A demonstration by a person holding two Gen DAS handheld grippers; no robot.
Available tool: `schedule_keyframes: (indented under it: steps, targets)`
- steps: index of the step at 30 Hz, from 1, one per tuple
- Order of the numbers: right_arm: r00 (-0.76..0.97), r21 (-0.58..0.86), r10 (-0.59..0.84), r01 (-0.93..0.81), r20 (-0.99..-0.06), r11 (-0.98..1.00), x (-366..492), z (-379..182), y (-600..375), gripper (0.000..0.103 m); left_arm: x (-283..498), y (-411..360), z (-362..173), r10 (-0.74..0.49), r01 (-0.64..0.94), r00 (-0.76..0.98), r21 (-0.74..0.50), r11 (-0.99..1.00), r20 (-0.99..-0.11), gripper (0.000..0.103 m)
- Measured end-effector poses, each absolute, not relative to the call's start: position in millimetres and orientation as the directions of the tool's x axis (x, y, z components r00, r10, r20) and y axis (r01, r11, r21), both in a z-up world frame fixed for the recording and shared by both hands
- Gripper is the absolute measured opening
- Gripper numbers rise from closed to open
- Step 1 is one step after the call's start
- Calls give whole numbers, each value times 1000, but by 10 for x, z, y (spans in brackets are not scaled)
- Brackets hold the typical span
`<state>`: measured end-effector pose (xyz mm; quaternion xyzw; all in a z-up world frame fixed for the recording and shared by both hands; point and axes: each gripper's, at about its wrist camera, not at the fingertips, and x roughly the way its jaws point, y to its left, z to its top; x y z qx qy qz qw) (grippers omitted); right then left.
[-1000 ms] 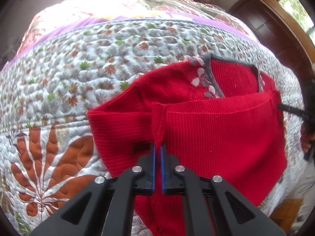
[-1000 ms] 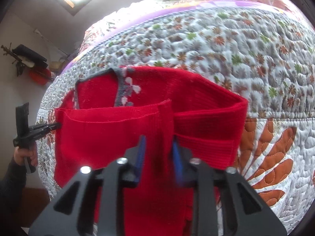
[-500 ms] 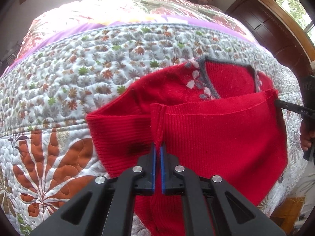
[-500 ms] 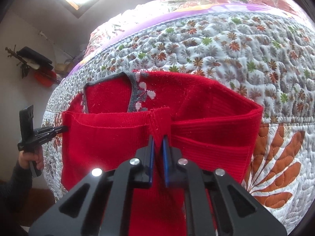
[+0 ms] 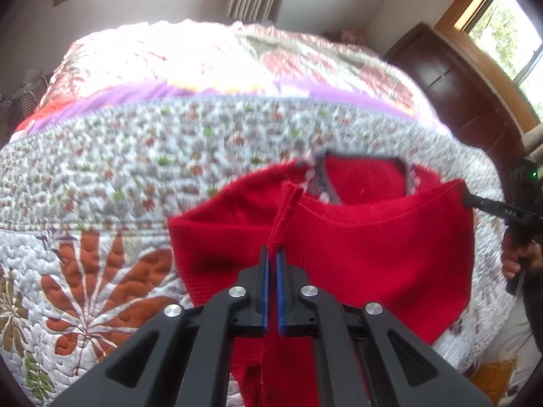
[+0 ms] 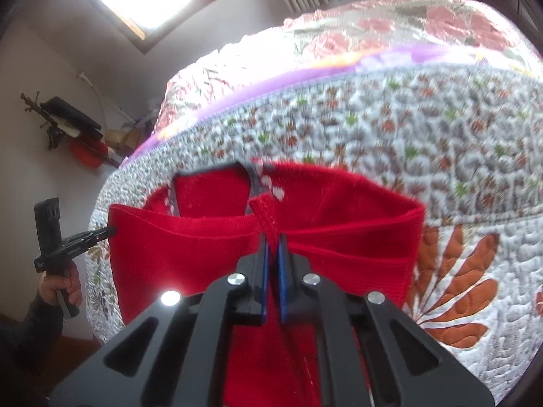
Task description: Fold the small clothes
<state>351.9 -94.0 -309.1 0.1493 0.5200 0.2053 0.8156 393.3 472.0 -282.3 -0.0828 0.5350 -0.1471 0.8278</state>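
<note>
A red knit sweater (image 5: 356, 247) lies on a bed covered with a floral quilt (image 5: 112, 176), near the quilt's front edge, and everything here is placed against that sweater. To its left in the left wrist view the quilt shows large rust-coloured leaf shapes (image 5: 101, 281); beyond the sweater runs a band of small leaf print and then a purple stripe.

The left gripper (image 5: 271, 254) is pressed together on a raised seam ridge of the sweater's lower edge, the blue pads pinching red cloth between them. That edge is lifted clear of the quilt — the front layer stands up like a wall, and behind it the grey-trimmed neckline (image 5: 359, 166) with pale flower marks shows. At the sweater's right corner in this view the other gripper's tip meets the cloth, held by a hand (image 5: 516, 257).

In the right wrist view the right gripper (image 6: 273, 242) is likewise closed on a stitched seam of the sweater (image 6: 190, 257), pinching it. The neckline (image 6: 210, 176) sits just behind the lifted hem. At the sweater's left corner the left gripper's tip touches the cloth, with a hand (image 6: 57, 285) and dark sleeve below. Right of the sweater lie the rust leaves (image 6: 458, 281) — the view is slightly blurred.
</note>
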Motion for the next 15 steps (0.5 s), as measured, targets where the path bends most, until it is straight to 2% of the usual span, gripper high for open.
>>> schedule_keyframes:
  steps: [7, 15]
  targets:
    - [428, 469, 504, -192, -750, 862, 3667, -2822, -1061, 3, 4098, 4779, -2505, -336, 172, 441, -289, 942, -832, 3]
    - [444, 464, 486, -165, -753, 870, 3998, -2936, -1181, 3, 4476, 4867, -2707, -367, 156, 421, -332, 930, -829, 3]
